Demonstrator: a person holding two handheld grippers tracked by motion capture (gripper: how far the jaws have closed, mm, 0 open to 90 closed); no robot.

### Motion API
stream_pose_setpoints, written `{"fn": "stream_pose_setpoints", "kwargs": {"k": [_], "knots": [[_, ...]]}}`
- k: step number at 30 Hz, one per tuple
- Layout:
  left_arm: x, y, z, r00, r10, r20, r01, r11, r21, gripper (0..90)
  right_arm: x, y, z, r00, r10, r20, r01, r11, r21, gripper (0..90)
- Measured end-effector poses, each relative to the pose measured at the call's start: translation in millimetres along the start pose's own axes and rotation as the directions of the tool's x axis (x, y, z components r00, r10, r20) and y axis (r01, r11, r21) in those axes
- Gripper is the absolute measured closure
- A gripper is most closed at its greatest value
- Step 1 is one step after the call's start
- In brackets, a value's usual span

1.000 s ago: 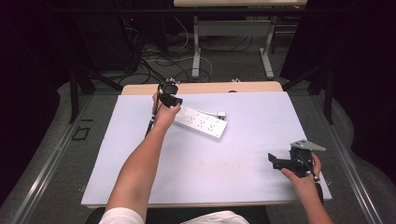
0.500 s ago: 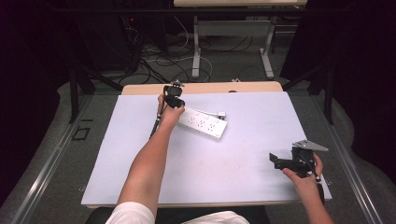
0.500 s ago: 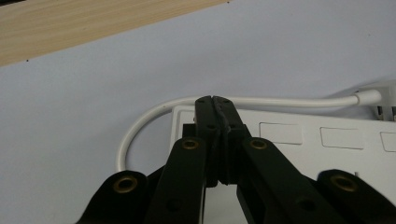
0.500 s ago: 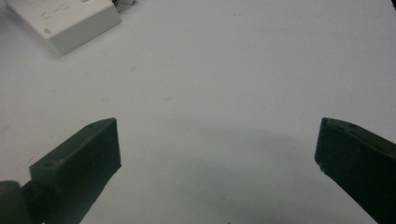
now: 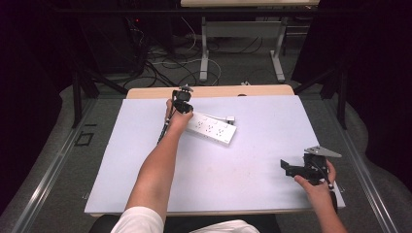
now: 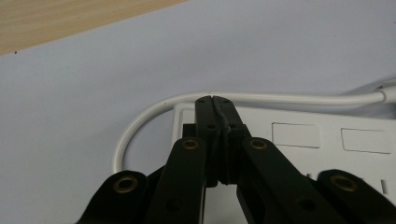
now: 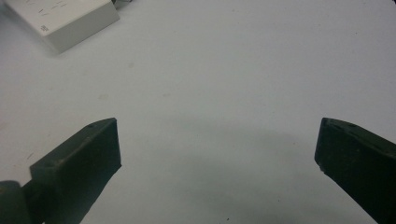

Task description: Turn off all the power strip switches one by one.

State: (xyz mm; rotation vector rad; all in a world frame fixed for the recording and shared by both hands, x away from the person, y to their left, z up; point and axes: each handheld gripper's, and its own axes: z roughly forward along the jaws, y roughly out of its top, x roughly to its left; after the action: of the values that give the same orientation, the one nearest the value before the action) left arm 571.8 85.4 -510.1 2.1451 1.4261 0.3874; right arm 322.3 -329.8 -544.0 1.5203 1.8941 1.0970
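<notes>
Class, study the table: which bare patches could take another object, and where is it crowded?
Free: the wide stretch between the power strip and the right gripper, and the near-left corner beside the forearm. Crowded: the far edge, where the left gripper meets the strip and its cord.

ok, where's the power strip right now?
High view: the power strip lies on the far middle of the white table, angled, its left end under the shut left gripper.

No words, brand names or numbers can be read anywhere. The white rectangular plastic power strip (image 7: 63, 18) carries a few small dark marks near its end, seen from the right gripper view, but they are too blurred and small to make out.
</notes>
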Motion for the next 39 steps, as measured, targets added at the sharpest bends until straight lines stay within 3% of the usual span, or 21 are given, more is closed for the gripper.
{"fn": "stream_pose_setpoints", "kwargs": {"k": [3,4,21,23,27,33,39], "knots": [[1.1,-0.5,2.3,0.9998,0.018,-0.005,-0.017,0.9996,0.023,90.0,1.3,-0.5,1.3,0.9999,0.008,0.013,-0.008,1.0,-0.021,0.0],[1.2,-1.0,3.2,0.9999,0.013,-0.005,-0.013,0.9996,0.024,90.0,0.6,0.2,-0.7,1.0,0.005,0.003,-0.005,1.0,0.001,0.0],[-0.3,-1.0,8.7,0.999,0.041,-0.018,-0.04,0.998,0.049,90.0,-1.7,1.0,-3.0,0.9998,0.0,0.019,0.0,1.0,-0.02,0.0],[1.1,-1.8,8.6,0.9994,0.034,-0.01,-0.033,0.9984,0.046,90.0,-1.5,1.4,-3.2,0.9996,0.016,0.024,-0.016,1.0,-0.025,0.0],[-1.3,-1.7,8.4,0.9983,0.052,-0.024,-0.051,0.9976,0.045,90.0,-3.3,1.3,-4.2,0.9999,0.005,0.015,-0.004,1.0,-0.017,0.0],[-1.2,-2.9,4.6,0.998,0.049,-0.039,-0.047,0.9983,0.032,90.0,-1.1,0.4,-2.6,0.9999,0.007,0.011,-0.007,1.0,-0.005,0.0],[-0.4,-5.1,-3.2,0.9994,0.029,-0.017,-0.029,0.9996,0.005,90.0,-2.0,0.8,-2.8,0.9999,-0.004,0.011,0.004,1.0,-0.01,0.0]]}}
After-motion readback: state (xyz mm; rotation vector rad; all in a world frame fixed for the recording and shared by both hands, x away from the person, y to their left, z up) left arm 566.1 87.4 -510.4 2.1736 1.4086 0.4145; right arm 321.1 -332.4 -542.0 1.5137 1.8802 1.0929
